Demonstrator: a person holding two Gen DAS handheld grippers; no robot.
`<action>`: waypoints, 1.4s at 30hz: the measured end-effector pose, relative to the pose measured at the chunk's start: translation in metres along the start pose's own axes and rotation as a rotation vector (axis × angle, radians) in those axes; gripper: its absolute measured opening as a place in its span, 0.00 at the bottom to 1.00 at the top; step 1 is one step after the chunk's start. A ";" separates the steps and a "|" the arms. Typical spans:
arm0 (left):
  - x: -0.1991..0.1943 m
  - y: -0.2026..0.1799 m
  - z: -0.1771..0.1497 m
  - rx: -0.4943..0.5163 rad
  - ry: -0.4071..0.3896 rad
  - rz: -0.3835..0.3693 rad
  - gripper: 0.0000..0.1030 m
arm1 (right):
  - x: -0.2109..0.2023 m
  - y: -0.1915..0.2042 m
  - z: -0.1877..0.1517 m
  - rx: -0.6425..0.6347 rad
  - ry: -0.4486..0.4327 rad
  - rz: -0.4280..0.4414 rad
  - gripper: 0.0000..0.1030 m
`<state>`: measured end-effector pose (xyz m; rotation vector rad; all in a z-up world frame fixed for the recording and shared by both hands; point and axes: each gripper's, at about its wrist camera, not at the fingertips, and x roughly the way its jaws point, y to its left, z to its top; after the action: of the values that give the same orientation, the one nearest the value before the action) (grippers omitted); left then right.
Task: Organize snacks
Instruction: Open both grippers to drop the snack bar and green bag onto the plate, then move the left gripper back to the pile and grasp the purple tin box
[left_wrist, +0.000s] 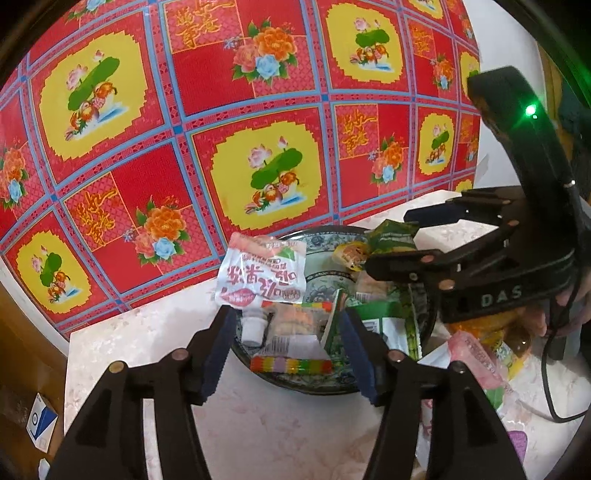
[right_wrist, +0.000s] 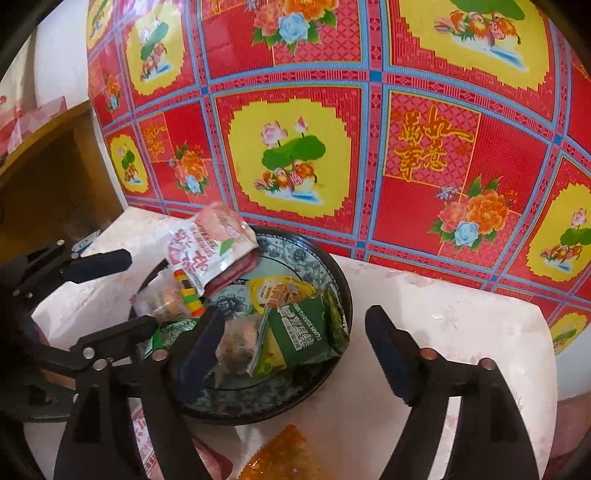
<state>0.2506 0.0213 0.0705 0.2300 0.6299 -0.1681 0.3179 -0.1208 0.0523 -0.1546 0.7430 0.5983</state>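
My left gripper (left_wrist: 288, 328) and right gripper (right_wrist: 295, 339) both hang spread over the patterned plate (right_wrist: 332, 280) with nothing pinched — in it the snack packets, a green packet (right_wrist: 299, 336) nearer me, a white-and-pink pouch (left_wrist: 262, 277) on its far rim, the red floral cloth (left_wrist: 221, 129) behind.

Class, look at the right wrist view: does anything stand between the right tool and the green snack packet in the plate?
Nothing visible does. The right tool stands open just over the green snack packet, which lies uncovered at the plate's near side.

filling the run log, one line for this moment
left gripper: open, empty | right gripper: open, empty | snacks: in plate
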 end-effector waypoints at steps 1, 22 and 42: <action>0.000 0.000 0.000 -0.002 0.000 0.001 0.62 | -0.001 0.000 0.000 0.000 -0.004 0.003 0.79; -0.018 -0.007 0.001 0.025 -0.019 0.021 0.67 | -0.022 0.007 0.002 0.030 0.003 0.003 0.79; -0.137 -0.048 -0.008 -0.010 -0.062 0.002 0.71 | -0.134 0.039 -0.041 0.056 -0.170 -0.080 0.79</action>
<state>0.1267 -0.0107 0.1389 0.2151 0.5693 -0.1699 0.1940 -0.1632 0.1156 -0.0804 0.5851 0.5074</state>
